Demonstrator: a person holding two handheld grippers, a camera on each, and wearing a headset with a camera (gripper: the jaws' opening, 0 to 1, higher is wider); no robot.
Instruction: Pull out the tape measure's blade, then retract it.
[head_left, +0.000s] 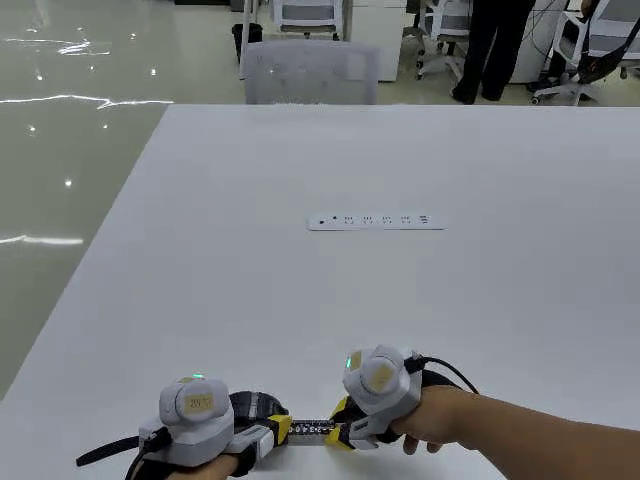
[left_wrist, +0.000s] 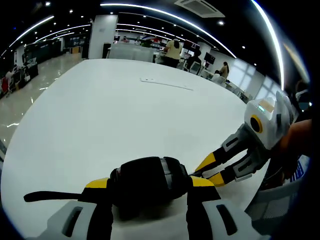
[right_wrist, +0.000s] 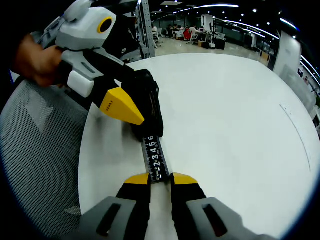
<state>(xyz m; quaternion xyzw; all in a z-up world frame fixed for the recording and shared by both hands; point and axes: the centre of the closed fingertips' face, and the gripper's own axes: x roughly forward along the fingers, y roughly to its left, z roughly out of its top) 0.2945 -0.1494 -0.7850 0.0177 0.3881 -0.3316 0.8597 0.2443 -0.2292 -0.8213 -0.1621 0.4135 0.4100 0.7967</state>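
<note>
Your left gripper (left_wrist: 150, 184) is squeezed around the black tape measure (right_wrist: 148, 102) — it sits between the jaws. Your right gripper (right_wrist: 160, 178) pinches the blade (right_wrist: 154, 152) tip — a short bit is out.

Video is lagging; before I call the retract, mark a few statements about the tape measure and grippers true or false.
1. The left gripper is shut on the tape measure case. True.
2. The blade spans most of the table. False: only a short stretch shows between the grippers.
3. The right gripper pinches the blade's end. True.
4. The power strip lies between the grippers. False: it lies farther out, apart from them.
</note>
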